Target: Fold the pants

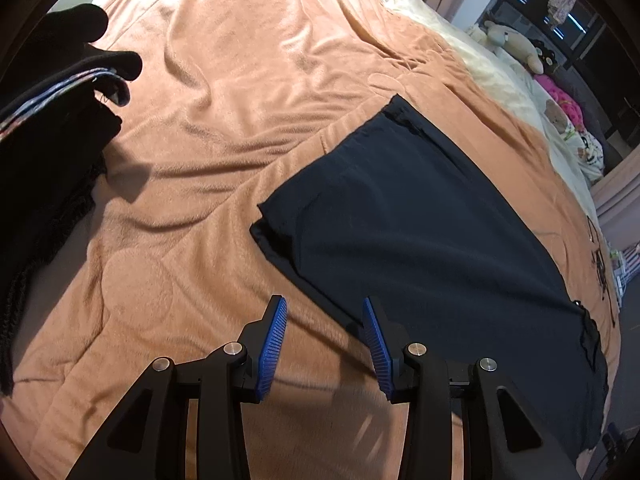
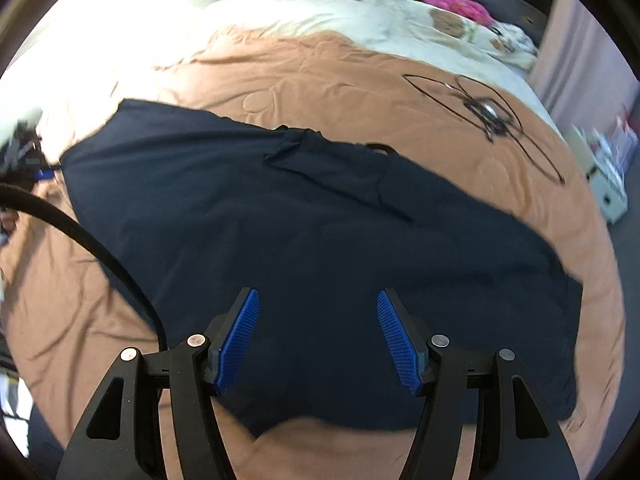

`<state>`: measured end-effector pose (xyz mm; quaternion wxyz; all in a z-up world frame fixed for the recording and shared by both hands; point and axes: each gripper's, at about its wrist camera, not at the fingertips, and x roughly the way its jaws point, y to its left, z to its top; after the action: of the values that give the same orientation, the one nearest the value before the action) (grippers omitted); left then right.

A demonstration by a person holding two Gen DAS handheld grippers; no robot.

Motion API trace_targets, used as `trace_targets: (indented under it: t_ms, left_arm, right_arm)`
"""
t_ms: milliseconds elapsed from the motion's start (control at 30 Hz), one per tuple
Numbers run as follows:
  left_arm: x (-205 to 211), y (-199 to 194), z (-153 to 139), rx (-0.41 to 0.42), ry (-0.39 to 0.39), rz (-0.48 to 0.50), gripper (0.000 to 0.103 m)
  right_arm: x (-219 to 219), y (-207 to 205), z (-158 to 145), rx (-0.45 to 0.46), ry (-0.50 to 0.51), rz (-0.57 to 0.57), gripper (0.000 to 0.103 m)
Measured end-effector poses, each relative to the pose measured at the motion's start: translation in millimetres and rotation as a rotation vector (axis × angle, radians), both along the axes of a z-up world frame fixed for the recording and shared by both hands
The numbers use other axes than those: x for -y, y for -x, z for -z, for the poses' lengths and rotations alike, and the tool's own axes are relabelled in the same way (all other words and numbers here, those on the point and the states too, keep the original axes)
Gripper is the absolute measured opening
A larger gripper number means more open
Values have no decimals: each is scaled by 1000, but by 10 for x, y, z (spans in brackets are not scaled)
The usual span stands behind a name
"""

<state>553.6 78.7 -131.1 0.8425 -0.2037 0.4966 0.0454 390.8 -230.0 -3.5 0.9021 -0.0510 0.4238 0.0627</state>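
A wide bed covered with a rumpled peach-orange quilted blanket point(image 1: 224, 128) fills both views; past its far edge lies a cream fleece blanket point(image 2: 320, 20), and beyond that soft toys point(image 1: 516, 46) and a bright pink cushion point(image 2: 460, 6) rest against dark shelving, with pale pink curtains point(image 2: 580, 48) at the side. A pile of dark folded clothes point(image 1: 44, 160) with a patterned edge sits at the left of the bed, and a black cable point(image 2: 492, 120) is looped on the blanket to the right. The dark navy fabric pants point(image 1: 432, 232), folded into a long flat band, lie on the orange blanket, their long axis running diagonally in the left wrist view from the upper middle toward the lower right edge of the bed. The left gripper point(image 1: 325, 308) hangs over the near left border of the pants, jaws partly apart with nothing between the blue ribbed pads. The right gripper point(image 2: 318, 300) hangs over the middle of the pants, jaws spread wider and likewise empty.
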Motion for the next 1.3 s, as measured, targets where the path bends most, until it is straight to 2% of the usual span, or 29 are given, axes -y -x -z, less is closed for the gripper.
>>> trace_targets:
  t_ms: [167,333,533,633,700,733,767,867,1133,1300]
  left_arm:
    - [28,78,-1,0,11,34,43]
    - [47,157,9,0,23,47,43]
    - [38,208,35,-8,37,62,43]
    - [41,216,46,-9,55,70,43]
    - [45,211,55,-12,66,68,43]
    - [44,208,59,-12,73,65,43]
    - [44,196,66,-11,87,63,43]
    - [52,142,89,-7,124,60,43]
    - [-63,-6,120,42,236,8,43]
    - [-210,-96,44,81,229,-44,43]
  right_arm:
    - [240,487,-6,-10,-163,76,61]
    - [484,795,142,-27,-349,172,61]
    - [706,988,487,-49,-574,299,61]
    - [804,930,630,-64,-671,324,61]
    - [851,864,691,-65,-725,314,52]
    - [863,848,727,-66,-752,302,43]
    - [885,833,767,-72,-763,305,32]
    - [959,787,912,-109,-784,326,9]
    - [1135,987,933,-114,-810,317,4]
    - [1140,1060,938,-100,-824,321,4]
